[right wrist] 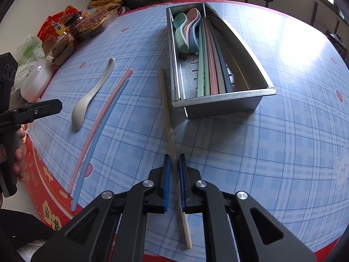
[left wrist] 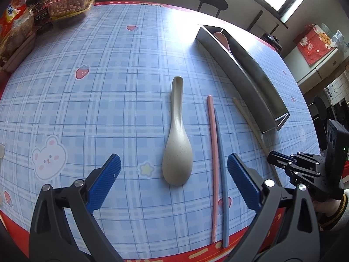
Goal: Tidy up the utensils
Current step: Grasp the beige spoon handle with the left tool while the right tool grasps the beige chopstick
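Observation:
A beige spoon [left wrist: 177, 139] lies on the blue checked tablecloth, bowl toward me, between my open left gripper's [left wrist: 173, 168] fingers. A pink chopstick [left wrist: 212, 163] and a blue chopstick [left wrist: 222, 174] lie side by side right of it. My right gripper [right wrist: 173, 163] is shut on a beige chopstick [right wrist: 166, 100] that lies along the left side of the metal utensil box [right wrist: 218, 102]. The box holds several spoons [right wrist: 187, 30] and chopsticks [right wrist: 212, 65]. The spoon [right wrist: 91, 96], pink chopstick [right wrist: 102, 113] and blue chopstick [right wrist: 100, 137] also show in the right wrist view.
Snack bags and a jar [left wrist: 43, 11] crowd the table's far left corner. A black stool [left wrist: 212, 1] stands beyond the far edge. The red table border [left wrist: 196, 255] runs along the near edge. The right gripper's body [left wrist: 305, 170] shows at the right of the left wrist view.

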Demonstrator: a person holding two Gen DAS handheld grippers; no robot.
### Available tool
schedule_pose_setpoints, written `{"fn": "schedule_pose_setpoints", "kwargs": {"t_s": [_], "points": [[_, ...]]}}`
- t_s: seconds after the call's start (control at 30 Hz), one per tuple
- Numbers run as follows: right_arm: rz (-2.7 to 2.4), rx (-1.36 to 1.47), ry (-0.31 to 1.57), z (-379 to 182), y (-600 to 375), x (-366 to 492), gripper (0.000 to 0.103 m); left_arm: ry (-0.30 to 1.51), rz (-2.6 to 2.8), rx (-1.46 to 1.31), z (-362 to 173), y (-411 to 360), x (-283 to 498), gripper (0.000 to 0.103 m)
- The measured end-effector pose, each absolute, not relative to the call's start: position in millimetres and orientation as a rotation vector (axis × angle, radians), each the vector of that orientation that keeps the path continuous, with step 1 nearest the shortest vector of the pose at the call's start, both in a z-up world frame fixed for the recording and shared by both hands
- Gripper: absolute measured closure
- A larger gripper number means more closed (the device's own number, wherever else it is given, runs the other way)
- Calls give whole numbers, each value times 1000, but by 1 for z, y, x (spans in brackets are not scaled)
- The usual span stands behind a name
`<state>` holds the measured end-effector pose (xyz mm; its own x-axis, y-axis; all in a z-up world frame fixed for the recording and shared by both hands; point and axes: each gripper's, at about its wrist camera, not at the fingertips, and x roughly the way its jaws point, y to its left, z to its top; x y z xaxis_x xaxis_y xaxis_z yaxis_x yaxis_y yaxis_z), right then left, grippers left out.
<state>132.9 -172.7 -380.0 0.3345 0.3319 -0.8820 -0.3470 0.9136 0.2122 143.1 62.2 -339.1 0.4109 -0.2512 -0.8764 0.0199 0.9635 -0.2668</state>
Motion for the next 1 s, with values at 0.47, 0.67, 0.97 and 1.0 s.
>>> {"fn": "schedule_pose_setpoints", "kwargs": {"t_s": [0.47, 0.67, 0.97, 1.0], "points": [[449, -12, 1139, -380, -175, 132, 95, 1183, -181, -365, -351, 75, 152, 58], [450, -14, 1138, -379, -174, 132, 95, 1192, -183, -418, -357, 80, 164, 66], [454, -10, 1132, -379, -175, 130, 95, 1221, -200, -444, -370, 74, 165, 66], [454, -10, 1132, -379, -175, 130, 95, 1222, -203, -443, -370, 74, 166, 66]]}}
